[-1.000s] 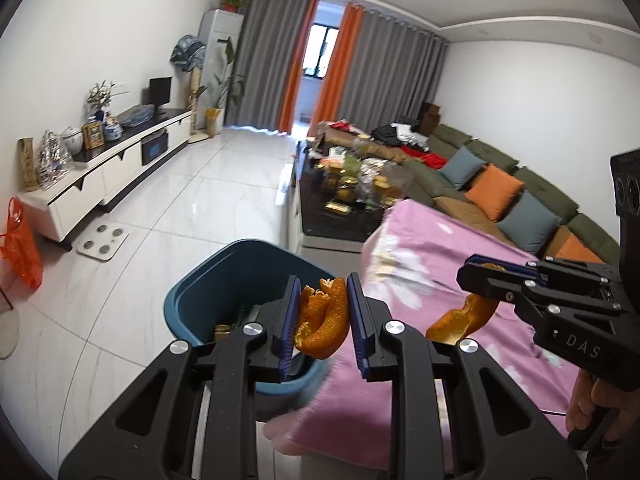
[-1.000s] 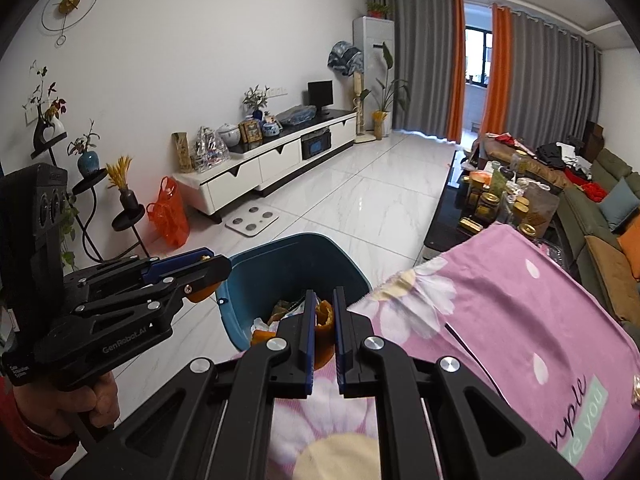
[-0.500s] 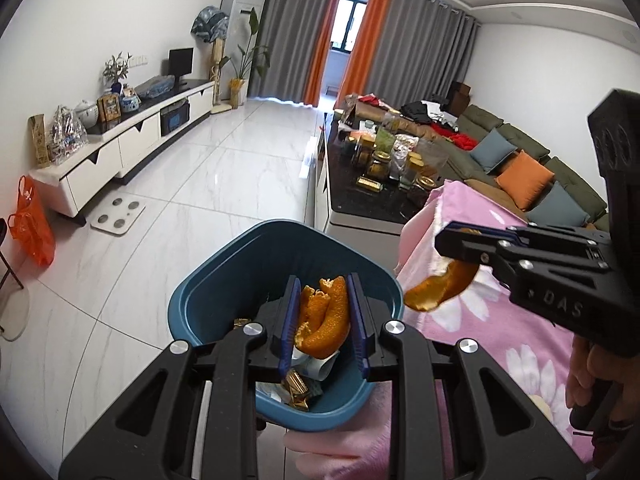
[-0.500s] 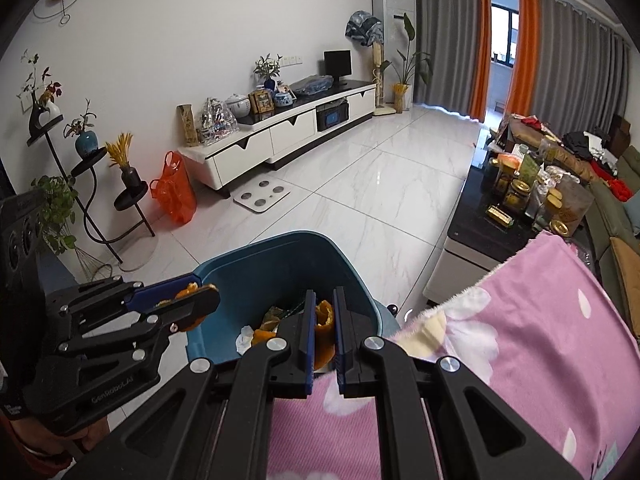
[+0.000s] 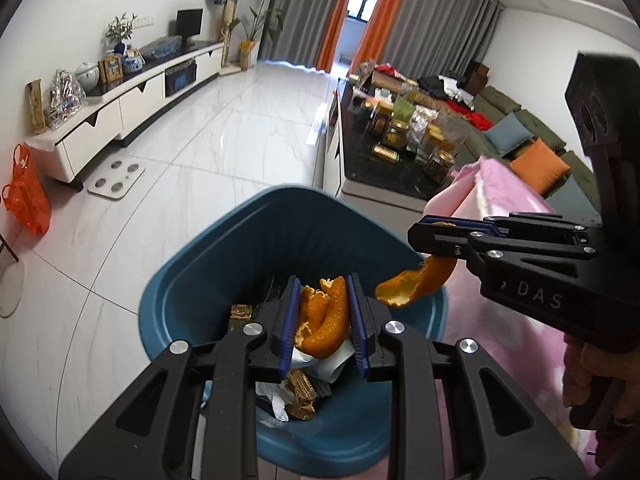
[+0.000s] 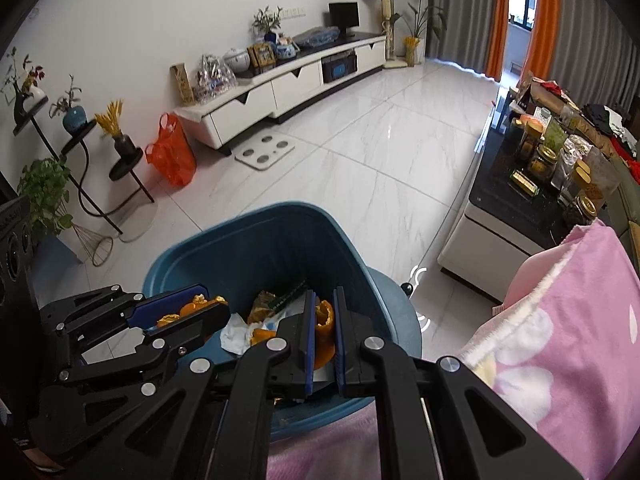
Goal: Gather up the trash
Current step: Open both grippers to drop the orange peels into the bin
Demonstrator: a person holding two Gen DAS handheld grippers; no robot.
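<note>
My left gripper (image 5: 323, 320) is shut on a curled piece of orange peel (image 5: 322, 320) and hangs over the open blue trash bin (image 5: 224, 264). My right gripper (image 6: 321, 332) is shut on another piece of orange peel (image 6: 323, 330), also over the bin (image 6: 192, 252). In the left wrist view the right gripper (image 5: 434, 236) comes in from the right with its peel (image 5: 416, 286) dangling above the bin's right rim. In the right wrist view the left gripper (image 6: 188, 306) is at the left. The bin holds crumpled paper (image 5: 276, 396), gold wrappers (image 5: 302, 394) and peel.
A table with a pink flowered cloth (image 6: 560, 332) is to the right of the bin. A dark coffee table (image 5: 384, 160) crowded with jars stands beyond it. A white TV cabinet (image 5: 120, 108), an orange plastic bag (image 5: 28, 196) and a plant stand (image 6: 80, 160) line the left wall.
Both grippers, each holding its peel, have moved from over the pink cloth to over the bin and lowered toward its opening. The jaws stay shut.
</note>
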